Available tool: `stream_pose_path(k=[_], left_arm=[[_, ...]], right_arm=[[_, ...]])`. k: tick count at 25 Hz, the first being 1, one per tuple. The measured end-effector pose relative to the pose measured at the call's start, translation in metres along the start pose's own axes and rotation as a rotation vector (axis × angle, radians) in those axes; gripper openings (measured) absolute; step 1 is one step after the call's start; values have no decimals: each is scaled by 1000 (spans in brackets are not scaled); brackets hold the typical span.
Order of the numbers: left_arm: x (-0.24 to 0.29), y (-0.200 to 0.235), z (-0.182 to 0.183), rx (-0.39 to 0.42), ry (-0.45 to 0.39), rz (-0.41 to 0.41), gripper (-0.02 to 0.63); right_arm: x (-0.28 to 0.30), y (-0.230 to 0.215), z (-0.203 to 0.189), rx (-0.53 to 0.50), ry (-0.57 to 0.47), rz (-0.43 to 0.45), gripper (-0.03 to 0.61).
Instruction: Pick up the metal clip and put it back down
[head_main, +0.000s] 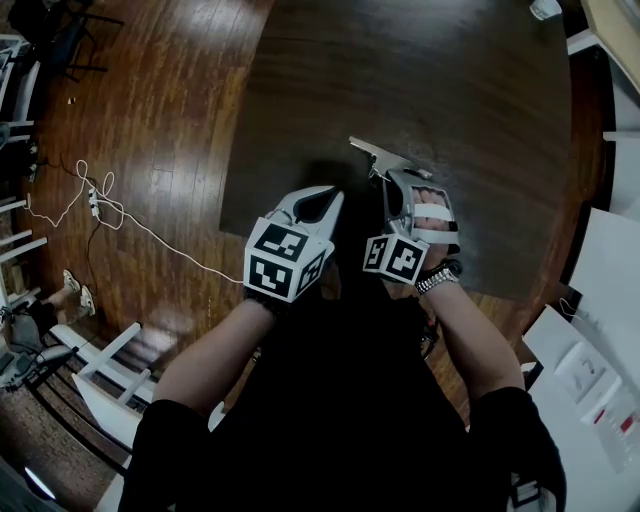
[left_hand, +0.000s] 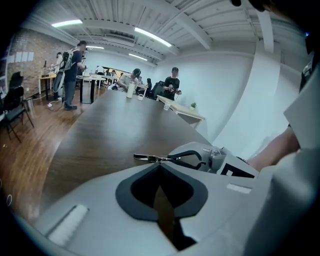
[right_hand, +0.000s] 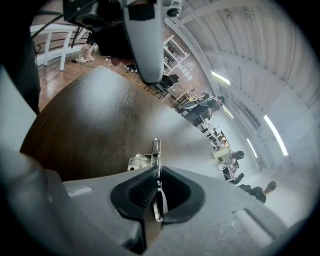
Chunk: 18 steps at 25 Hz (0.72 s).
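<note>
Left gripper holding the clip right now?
No, the left gripper is shut on nothing, while the right gripper pinches the metal clip.

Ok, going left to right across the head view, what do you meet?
white cable on the floor → left gripper → metal clip → wristwatch → white desk
</note>
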<state>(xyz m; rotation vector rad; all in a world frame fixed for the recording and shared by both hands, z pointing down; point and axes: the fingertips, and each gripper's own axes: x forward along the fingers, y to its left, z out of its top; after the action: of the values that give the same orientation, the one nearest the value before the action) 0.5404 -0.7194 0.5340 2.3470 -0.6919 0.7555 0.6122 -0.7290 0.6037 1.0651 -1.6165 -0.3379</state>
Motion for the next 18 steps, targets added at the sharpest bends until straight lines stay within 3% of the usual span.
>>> stream_pose_path(k=[9,18], left_arm=[[-8,1,-2,-14,-16,33,15],[-26,-11,-2,3,-56,16,15]], right_arm=[[0,10,-6,15,-1,38,67],[-22,9,-6,42,20,6,84]])
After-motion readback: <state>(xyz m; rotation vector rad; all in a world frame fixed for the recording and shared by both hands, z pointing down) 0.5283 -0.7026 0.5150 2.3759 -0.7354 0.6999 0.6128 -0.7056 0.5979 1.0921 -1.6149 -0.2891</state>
